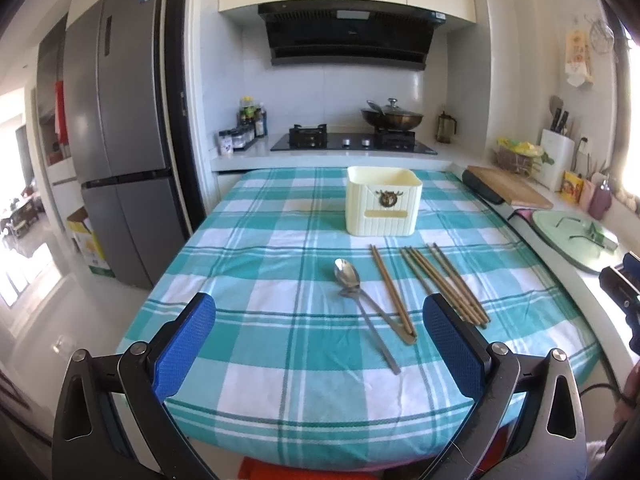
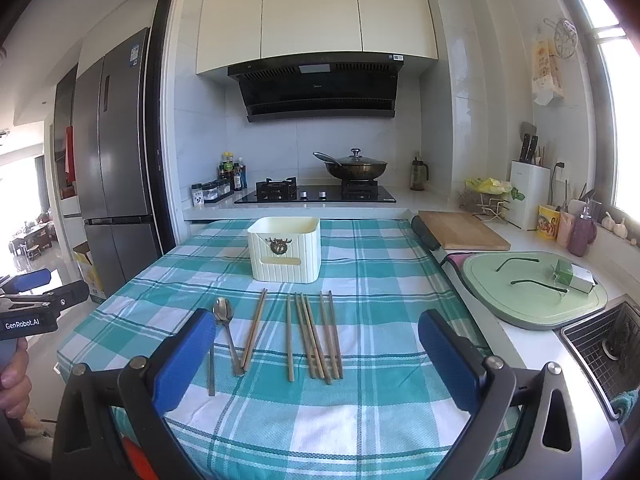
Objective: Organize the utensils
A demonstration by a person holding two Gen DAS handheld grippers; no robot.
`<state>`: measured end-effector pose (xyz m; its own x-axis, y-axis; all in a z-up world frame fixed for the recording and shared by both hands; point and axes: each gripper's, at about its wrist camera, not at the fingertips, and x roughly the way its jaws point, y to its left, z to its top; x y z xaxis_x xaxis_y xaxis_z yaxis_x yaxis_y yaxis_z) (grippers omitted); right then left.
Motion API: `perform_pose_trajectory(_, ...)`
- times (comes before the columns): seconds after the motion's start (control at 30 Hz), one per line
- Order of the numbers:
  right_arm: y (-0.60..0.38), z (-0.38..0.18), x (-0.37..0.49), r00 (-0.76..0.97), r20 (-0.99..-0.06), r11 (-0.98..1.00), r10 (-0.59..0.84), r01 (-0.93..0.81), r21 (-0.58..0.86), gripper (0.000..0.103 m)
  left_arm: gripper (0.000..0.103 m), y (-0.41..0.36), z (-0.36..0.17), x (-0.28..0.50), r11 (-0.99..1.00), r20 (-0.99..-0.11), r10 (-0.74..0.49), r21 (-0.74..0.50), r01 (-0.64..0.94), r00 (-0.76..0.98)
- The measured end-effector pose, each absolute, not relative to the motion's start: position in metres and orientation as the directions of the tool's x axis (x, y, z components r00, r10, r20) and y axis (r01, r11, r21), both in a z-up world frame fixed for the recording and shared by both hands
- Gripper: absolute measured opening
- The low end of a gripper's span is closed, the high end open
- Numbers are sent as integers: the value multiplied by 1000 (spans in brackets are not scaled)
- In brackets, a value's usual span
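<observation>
Nothing is gripped yet, so this looks like the very start: the utensils lie loose on the checked tabletop (image 2: 380, 420) and the cream holder box (image 2: 285, 250) stands empty-looking behind them, toward the stove.

Going left to right in the right wrist view: the left tongs (image 1: 320, 344) hang over the near left edge, spread wide and holding nothing. Next come the spoons (image 2: 224, 320); I count two, one bowl clearly showing with its handle running toward the near edge, and a second handle partly hidden behind a blue pad, its bowl lying under the first in the left wrist view. Beside them lies a single pair of chopsticks (image 2: 253, 332), touching the spoon handle at its near end. Then a looser bundle of chopsticks (image 2: 316, 336), about seven sticks, some crossing, so the count is uncertain. The right tongs (image 2: 316, 360) sit over this bundle, also spread wide and empty.

The next move probably calls for lowering one pair of tongs onto a utensil, closing across its shaft, and carrying it back to the box.
</observation>
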<state>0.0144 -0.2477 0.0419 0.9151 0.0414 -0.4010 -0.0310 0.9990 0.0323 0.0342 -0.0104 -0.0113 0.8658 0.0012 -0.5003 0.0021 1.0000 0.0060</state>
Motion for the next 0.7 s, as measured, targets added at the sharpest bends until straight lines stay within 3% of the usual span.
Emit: perform_pose_trajectory(0.7,-246,34,24,903,-427,999,51,-39,37,103,103,-19,-17,40,1000,-520,15,24,-3,854)
